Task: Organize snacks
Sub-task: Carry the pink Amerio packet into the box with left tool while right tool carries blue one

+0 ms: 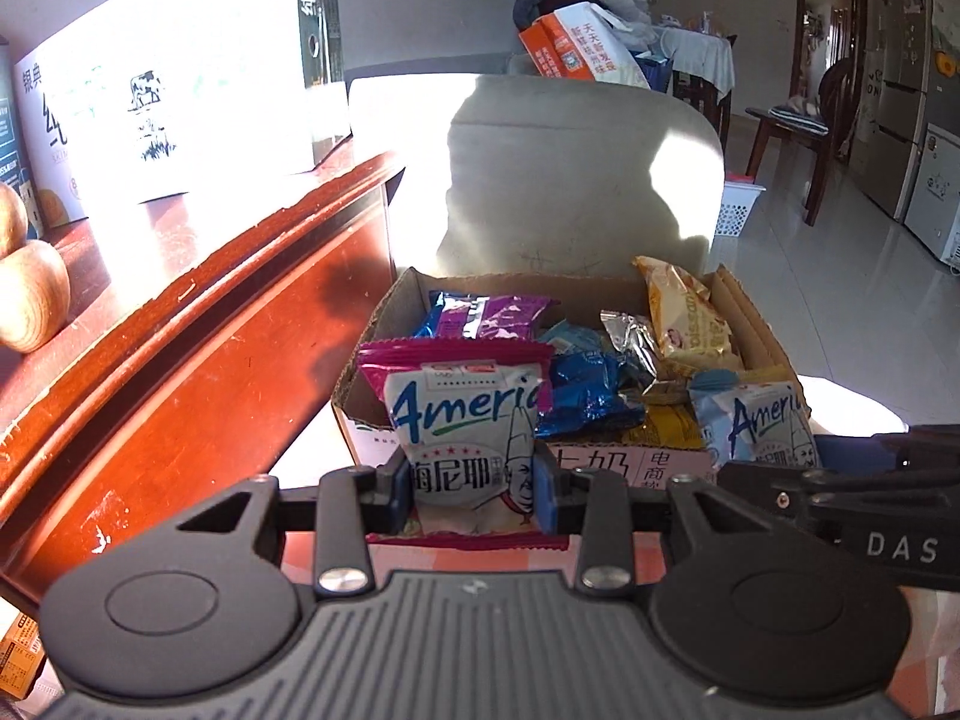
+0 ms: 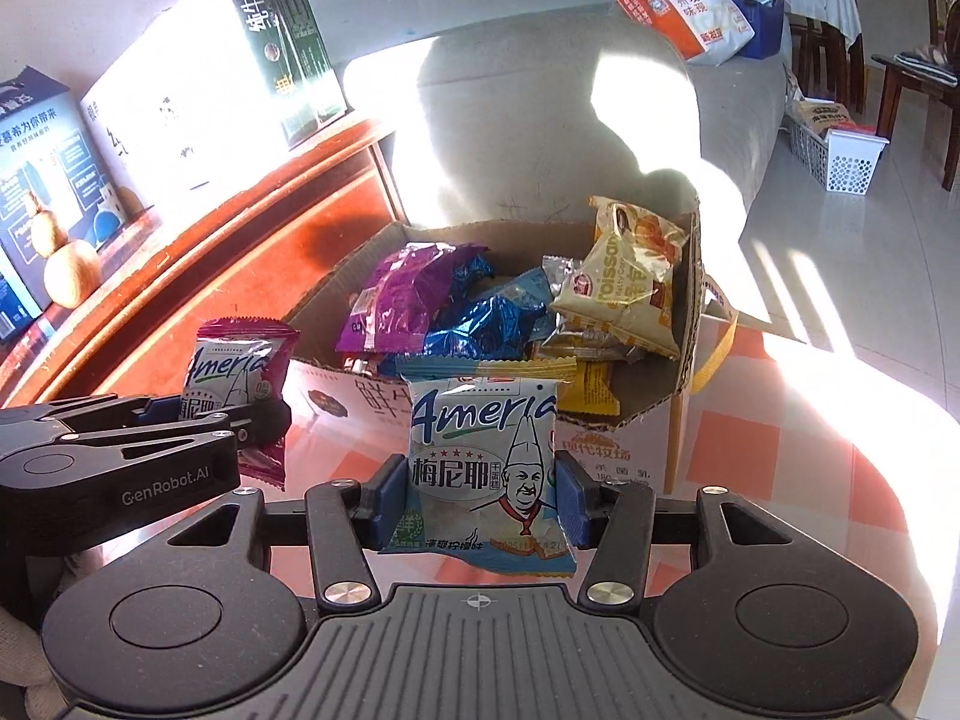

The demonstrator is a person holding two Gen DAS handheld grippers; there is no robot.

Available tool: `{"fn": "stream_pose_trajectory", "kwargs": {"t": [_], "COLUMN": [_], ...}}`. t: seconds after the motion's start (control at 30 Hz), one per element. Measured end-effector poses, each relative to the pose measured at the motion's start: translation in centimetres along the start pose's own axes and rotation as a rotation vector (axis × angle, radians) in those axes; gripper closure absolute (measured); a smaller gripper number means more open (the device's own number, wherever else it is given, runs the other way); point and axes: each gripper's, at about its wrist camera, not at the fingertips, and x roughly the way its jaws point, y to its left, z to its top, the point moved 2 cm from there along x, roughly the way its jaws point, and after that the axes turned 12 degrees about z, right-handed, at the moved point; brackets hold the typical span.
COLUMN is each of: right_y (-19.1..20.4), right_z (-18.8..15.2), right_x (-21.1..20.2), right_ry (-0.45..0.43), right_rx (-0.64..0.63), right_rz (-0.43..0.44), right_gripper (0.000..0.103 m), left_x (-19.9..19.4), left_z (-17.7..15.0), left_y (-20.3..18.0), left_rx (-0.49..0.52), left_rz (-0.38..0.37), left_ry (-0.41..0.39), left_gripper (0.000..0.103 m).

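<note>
My left gripper (image 1: 471,489) is shut on a magenta-edged snack packet (image 1: 462,414) and holds it upright in front of the cardboard snack box (image 1: 384,438). My right gripper (image 2: 477,501) is shut on a light-blue-edged snack packet (image 2: 483,450), also upright before the box (image 2: 624,450). The box holds several packets: purple (image 2: 402,294), blue foil (image 2: 486,330), a croissant pack (image 2: 630,288), yellow ones (image 2: 591,387). The left gripper with its magenta packet (image 2: 240,372) shows at the left of the right wrist view; the blue packet (image 1: 762,420) shows at the right of the left wrist view.
A red wooden cabinet (image 1: 180,330) stands to the left, bearing milk cartons (image 1: 162,96) and wooden gourds (image 1: 30,300). A grey sofa (image 1: 570,180) is behind the box. The table has an orange-checked cloth (image 2: 780,450). A white basket (image 2: 840,156) sits on the floor at right.
</note>
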Motion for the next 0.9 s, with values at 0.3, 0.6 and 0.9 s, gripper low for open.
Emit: {"fn": "stream_pose_trajectory", "kwargs": {"t": [0.3, 0.6, 0.9], "right_y": [-0.2, -1.1, -3.0], "right_z": [3.3, 5.3, 6.2], "right_x": [-1.9, -1.9, 0.0], "right_ry": [-0.136, -0.21, -0.215], "right_rx": [-0.032, -0.044, 0.016], "right_rz": [-0.033, -0.04, -0.04], "right_gripper": [0.053, 0.053, 0.053], "left_x": [0.8, 2.5, 5.6], "left_z": [2.9, 5.0, 6.7], "left_y": [-0.8, -2.1, -3.8], "left_rx": [-0.009, -0.025, -0.056], "left_rz": [0.06, -0.006, -0.065], "left_ry": [-0.083, -0.103, -0.077], "left_gripper": [0.066, 0.067, 0.067]}}
